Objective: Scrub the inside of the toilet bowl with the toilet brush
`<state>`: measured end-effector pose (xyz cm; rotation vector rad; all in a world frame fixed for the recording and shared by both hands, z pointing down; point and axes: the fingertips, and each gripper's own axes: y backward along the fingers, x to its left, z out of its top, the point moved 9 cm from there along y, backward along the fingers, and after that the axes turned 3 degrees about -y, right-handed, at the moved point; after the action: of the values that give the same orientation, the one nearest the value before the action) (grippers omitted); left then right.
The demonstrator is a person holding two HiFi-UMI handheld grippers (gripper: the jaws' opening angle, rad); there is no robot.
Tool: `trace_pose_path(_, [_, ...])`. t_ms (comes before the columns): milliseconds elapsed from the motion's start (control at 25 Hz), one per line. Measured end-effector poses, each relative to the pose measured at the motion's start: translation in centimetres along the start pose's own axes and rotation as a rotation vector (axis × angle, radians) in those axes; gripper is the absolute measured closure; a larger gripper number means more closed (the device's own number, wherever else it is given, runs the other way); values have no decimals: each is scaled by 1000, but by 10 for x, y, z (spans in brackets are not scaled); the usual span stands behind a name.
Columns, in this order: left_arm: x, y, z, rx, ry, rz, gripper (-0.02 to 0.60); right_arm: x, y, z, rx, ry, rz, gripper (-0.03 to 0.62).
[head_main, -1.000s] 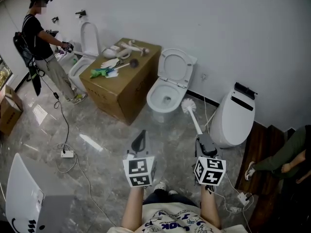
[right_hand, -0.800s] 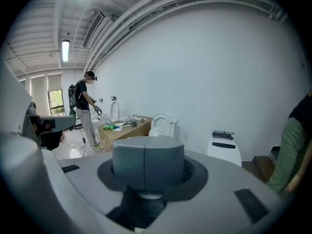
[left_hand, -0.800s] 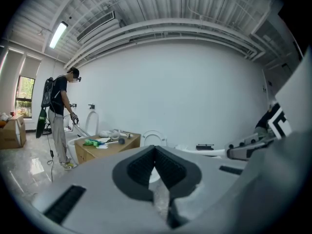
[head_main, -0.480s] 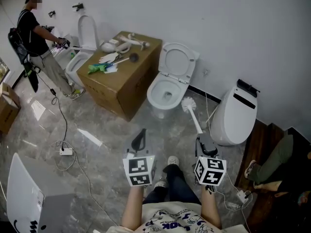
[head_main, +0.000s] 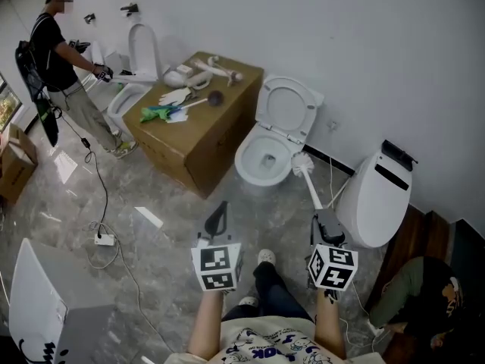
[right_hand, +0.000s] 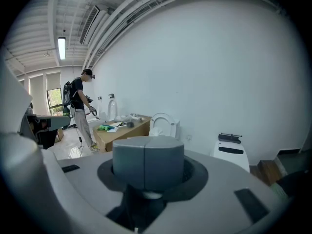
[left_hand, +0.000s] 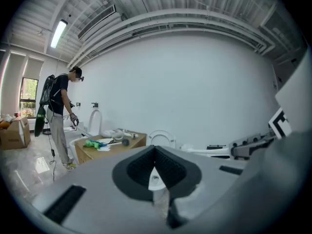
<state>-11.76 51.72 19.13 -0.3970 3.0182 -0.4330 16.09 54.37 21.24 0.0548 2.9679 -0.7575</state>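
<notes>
The white toilet (head_main: 263,158) stands against the wall with its lid up, and its bowl is open. My right gripper (head_main: 326,224) is shut on the handle of the toilet brush (head_main: 302,164). The brush's white bristle head hangs by the bowl's right rim, outside the water. In the right gripper view the jaws (right_hand: 147,152) are shut, and the brush head (right_hand: 155,130) shows in front of the toilet (right_hand: 165,121). My left gripper (head_main: 219,212) is shut and holds nothing, low over the floor. Its view (left_hand: 156,152) looks toward the toilet lid (left_hand: 161,137).
A cardboard box (head_main: 198,136) with cleaning tools on top stands left of the toilet. Beyond it a person (head_main: 59,61) works at another toilet (head_main: 130,97). A closed white toilet (head_main: 377,199) is to the right. A power strip (head_main: 104,240) and cables lie on the floor. Someone sits at lower right (head_main: 413,294).
I have stepped closer to the toilet and turned a little right. The brush head has moved up beside the bowl's right rim. Both grippers stay shut.
</notes>
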Motion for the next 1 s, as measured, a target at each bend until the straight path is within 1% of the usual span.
trace_pose_path(400, [3, -102, 41, 5, -3, 50, 580, -26, -104, 70, -2, 22, 65, 430])
trace_pose_path(600, [7, -148, 59, -6, -3, 76, 580, -36, -154, 97, -4, 28, 93, 430])
trace_pose_path(800, [9, -181, 65, 5, 3, 95, 580, -42, -191, 114, 4, 41, 114, 430])
trace_pose_path(1000, [10, -203, 63, 35, 11, 108, 580, -48, -216, 116, 38, 46, 130, 430])
